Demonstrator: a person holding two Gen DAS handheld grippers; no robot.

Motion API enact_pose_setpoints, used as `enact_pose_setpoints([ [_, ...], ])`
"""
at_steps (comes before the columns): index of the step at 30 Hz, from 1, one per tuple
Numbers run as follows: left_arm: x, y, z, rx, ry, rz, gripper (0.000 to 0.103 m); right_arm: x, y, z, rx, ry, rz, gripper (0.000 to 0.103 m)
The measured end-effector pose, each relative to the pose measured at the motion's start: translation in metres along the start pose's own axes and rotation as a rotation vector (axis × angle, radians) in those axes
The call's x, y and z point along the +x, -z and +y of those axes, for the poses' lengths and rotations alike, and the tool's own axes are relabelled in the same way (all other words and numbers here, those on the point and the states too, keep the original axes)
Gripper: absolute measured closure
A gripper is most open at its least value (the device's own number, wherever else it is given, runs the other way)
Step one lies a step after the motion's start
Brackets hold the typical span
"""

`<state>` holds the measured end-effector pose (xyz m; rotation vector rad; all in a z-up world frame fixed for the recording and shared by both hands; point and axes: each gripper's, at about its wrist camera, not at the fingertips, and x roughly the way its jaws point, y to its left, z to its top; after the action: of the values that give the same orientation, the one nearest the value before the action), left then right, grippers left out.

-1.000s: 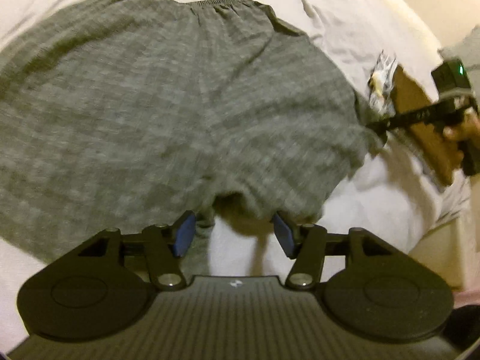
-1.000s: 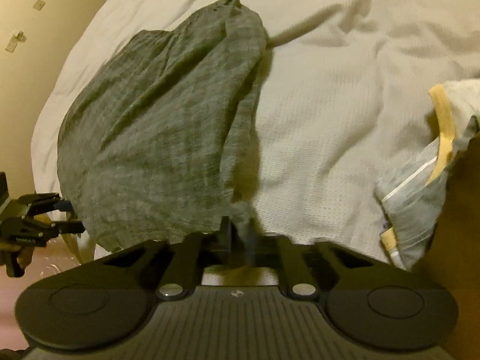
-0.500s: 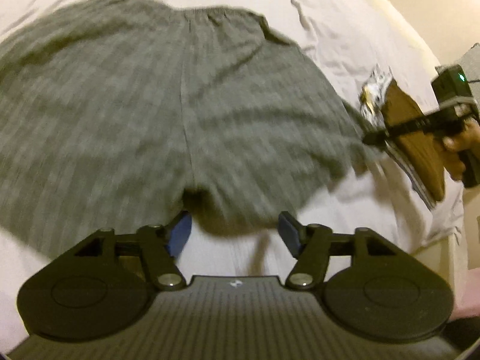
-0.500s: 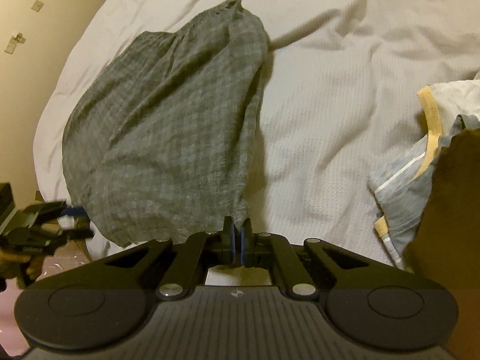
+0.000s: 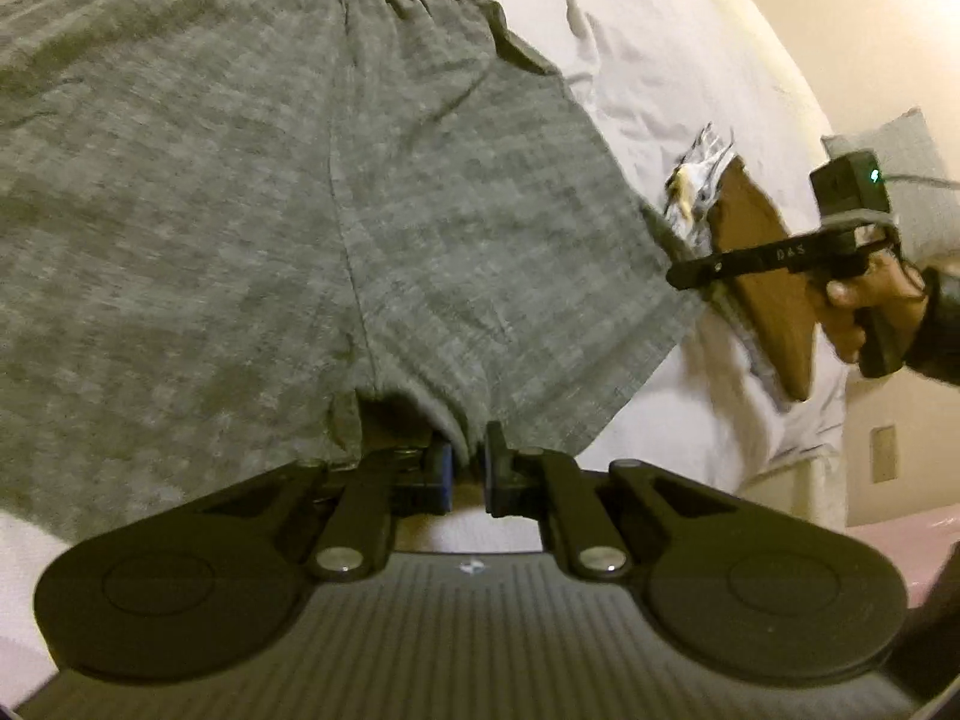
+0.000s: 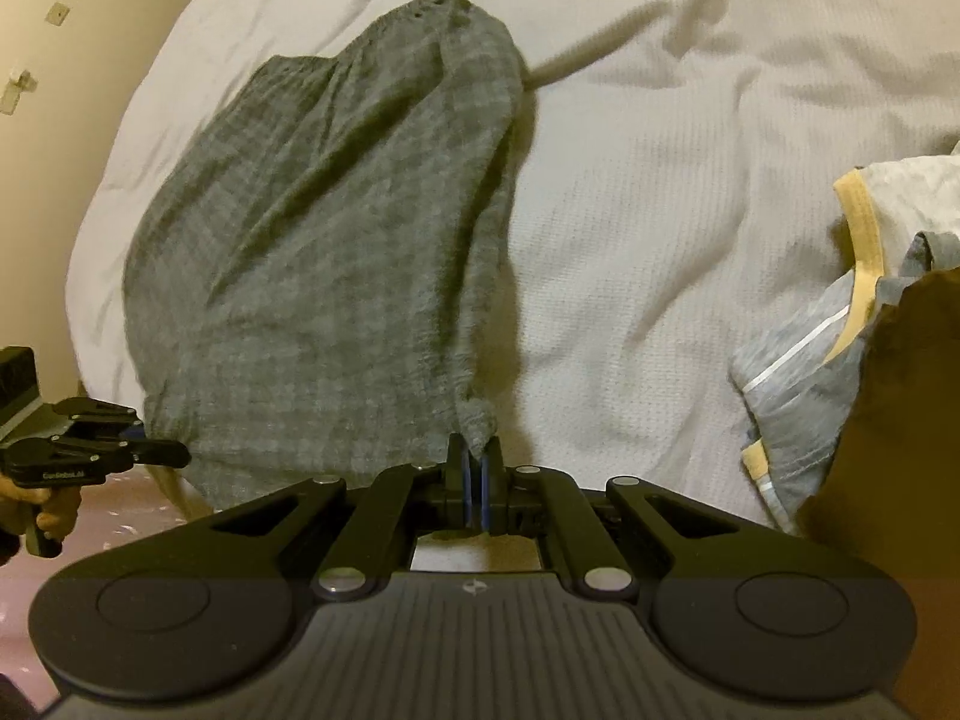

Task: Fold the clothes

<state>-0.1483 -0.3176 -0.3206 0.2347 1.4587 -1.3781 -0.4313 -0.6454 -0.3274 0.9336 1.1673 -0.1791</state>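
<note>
Grey checked shorts point(image 5: 300, 210) lie spread on the white bed point(image 5: 630, 30), elastic waistband at the far side. My left gripper point(image 5: 467, 468) is shut on the near hem by the crotch, a fold of cloth pinched between its blue pads. In the right wrist view the shorts point(image 6: 336, 252) hang slightly lifted, and my right gripper point(image 6: 477, 474) is shut on the corner of one leg hem. The right gripper point(image 5: 678, 273), held by a hand, shows at the shorts' right edge in the left wrist view. At the left edge of the right wrist view the left gripper point(image 6: 138, 450) is seen.
Other garments with yellow trim point(image 6: 852, 276) lie on the bed to the right, beside a brown item point(image 6: 888, 450). The bed sheet point(image 6: 660, 150) is bare between them and the shorts. The bed edge and pink floor point(image 6: 120, 510) are close by.
My left gripper has moved in to the hem and its fingers have come together on the cloth. The right gripper stays shut on its corner, and the shorts lie flatter.
</note>
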Motion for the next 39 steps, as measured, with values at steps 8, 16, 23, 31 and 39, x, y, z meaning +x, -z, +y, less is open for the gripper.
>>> enact_pose_setpoints([
  [8, 0.012, 0.0, 0.009, -0.054, -0.006, 0.068, 0.096, -0.004, -0.001, 0.002, -0.039, 0.072, 0.062, 0.102],
  [16, 0.025, 0.023, 0.0, -0.055, -0.015, 0.055, 0.093, 0.019, 0.009, 0.001, -0.018, 0.118, 0.053, 0.101],
  [23, 0.007, 0.033, 0.003, -0.091, -0.077, -0.022, 0.079, 0.017, 0.012, -0.006, 0.036, 0.087, 0.024, 0.092],
  [31, 0.009, 0.02, -0.007, -0.1, 0.031, -0.003, 0.092, 0.014, 0.012, -0.002, 0.028, 0.112, 0.024, 0.094],
  [39, -0.005, 0.037, -0.008, -0.086, -0.039, 0.017, 0.07, 0.012, 0.016, 0.0, 0.011, 0.128, 0.012, 0.094],
])
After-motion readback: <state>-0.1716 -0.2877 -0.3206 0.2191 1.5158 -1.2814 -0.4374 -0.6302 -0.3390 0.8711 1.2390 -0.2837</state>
